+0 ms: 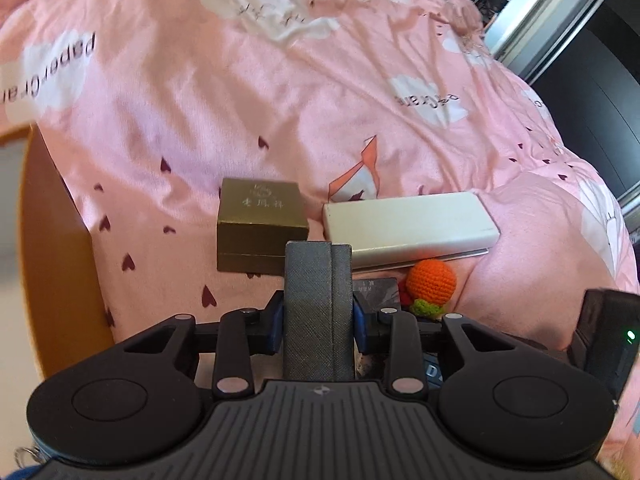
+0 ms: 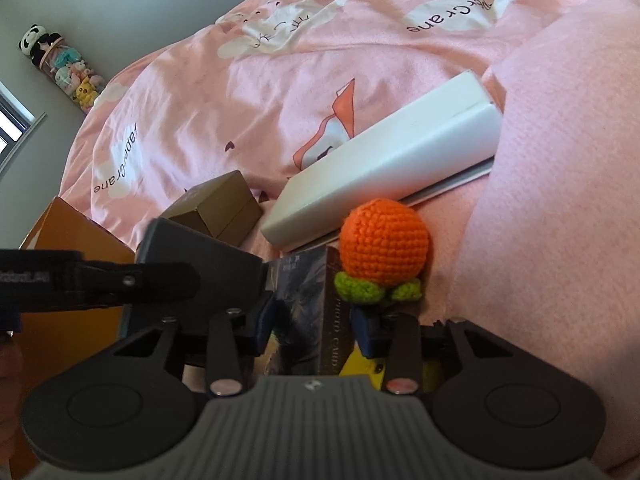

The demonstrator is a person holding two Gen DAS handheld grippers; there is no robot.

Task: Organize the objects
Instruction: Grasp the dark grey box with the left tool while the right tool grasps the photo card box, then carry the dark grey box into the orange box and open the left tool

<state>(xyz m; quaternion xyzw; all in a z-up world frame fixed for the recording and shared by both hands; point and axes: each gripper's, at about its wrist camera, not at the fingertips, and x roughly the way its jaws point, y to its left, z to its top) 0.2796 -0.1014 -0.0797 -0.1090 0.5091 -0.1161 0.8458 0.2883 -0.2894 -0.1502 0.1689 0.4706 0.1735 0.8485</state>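
You have a pink bed cover [image 1: 280,112] spread wide before you, printed with white clouds, small dark hearts and the words "paper crane". A pink pillow [image 2: 560,184] bulges on the right. An orange wooden bed frame [image 1: 60,248] edges the left side. Against the grey wall [image 2: 132,4] in the right wrist view stands a clear tube of plush toys [image 2: 66,68], a panda on top.

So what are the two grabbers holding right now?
Left gripper: closed on a grey case.
Right gripper: closed on a dark card box.
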